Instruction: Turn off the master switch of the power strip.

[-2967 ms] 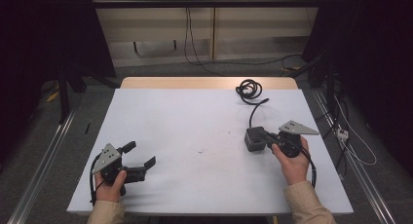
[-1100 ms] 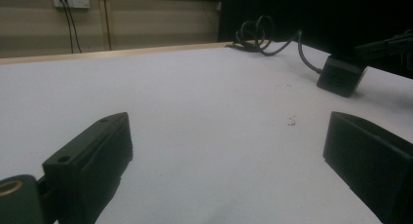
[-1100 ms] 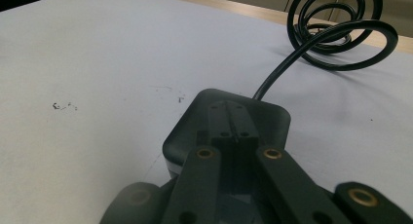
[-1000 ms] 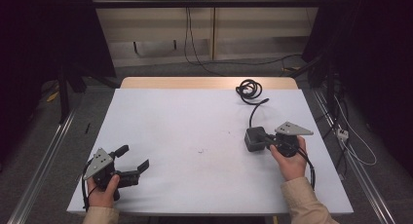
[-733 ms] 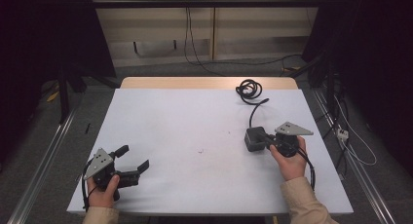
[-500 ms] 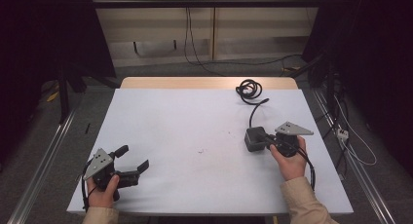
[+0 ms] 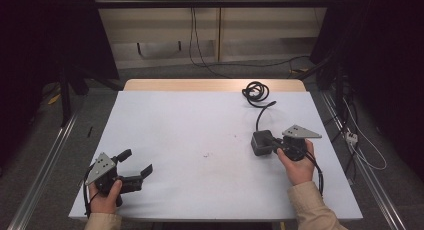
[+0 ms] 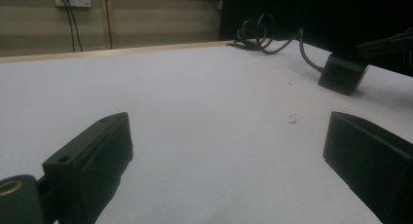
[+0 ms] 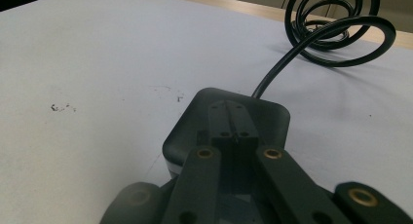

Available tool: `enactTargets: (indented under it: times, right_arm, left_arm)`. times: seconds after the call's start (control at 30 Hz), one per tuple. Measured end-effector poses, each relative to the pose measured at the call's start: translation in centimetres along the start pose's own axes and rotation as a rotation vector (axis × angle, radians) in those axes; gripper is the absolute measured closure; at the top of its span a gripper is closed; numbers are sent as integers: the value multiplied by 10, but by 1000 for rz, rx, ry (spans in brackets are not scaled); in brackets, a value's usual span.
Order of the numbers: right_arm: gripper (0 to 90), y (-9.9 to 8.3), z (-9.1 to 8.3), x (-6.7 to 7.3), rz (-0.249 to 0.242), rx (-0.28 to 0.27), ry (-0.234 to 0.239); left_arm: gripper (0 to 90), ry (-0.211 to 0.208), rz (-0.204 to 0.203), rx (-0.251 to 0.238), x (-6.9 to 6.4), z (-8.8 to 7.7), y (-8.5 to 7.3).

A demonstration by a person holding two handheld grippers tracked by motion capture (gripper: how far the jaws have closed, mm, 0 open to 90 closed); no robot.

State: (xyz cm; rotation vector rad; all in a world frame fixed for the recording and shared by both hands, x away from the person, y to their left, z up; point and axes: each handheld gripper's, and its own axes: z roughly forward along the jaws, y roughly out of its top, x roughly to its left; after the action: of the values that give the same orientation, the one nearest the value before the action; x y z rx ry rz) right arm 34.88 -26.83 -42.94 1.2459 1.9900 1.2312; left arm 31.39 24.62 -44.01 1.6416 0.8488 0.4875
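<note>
Resting shut right tool (image 9: 233,129) atop black box (image 9: 195,131).

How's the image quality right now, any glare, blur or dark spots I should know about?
High view: the table is evenly lit with no glare, and the surroundings fall off into black. Left gripper view: the near jaws are soft and dark, while the adapter farther off is sharper. Right gripper view: the adapter and cable are sharp, with the jaws' near end slightly blurred.
</note>
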Motion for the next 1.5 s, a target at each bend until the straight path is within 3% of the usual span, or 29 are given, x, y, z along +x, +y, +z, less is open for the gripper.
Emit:
enactTargets:
  times: [1.5]
  right_arm:
    - [900, -1, 0, 0, 0, 2, 0]
  left_arm:
    - [36, 4, 0, 1, 1, -2, 0]
